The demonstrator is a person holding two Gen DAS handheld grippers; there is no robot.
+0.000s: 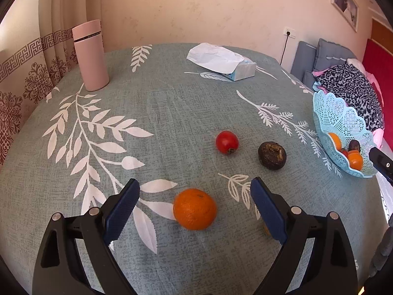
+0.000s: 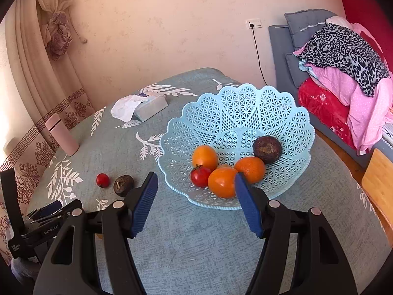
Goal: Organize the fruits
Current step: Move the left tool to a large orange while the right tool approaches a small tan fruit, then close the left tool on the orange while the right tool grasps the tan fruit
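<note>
So my left gripper (image 1: pixel 195 191) has its jaws spread wide with nothing pinched, lined up so the orange (image 1: pixel 194 209) on the tablecloth (image 1: pixel 159 113) sits right between the blue pads (image 1: pixel 122 209), not touching either. That's on purpose, I think: wide enough to drop around it. The tomato (image 1: pixel 227 142) and the dark brown fruit (image 1: pixel 272 155) wait further out on the cloth, near each other. My right gripper (image 2: pixel 195 184) hovers just in front of the blue basket (image 2: pixel 235 108), jaws apart and empty, where oranges, a tomato and another brown fruit already sit. Basket's off to the right side, so each fruit needs carrying across.
</note>
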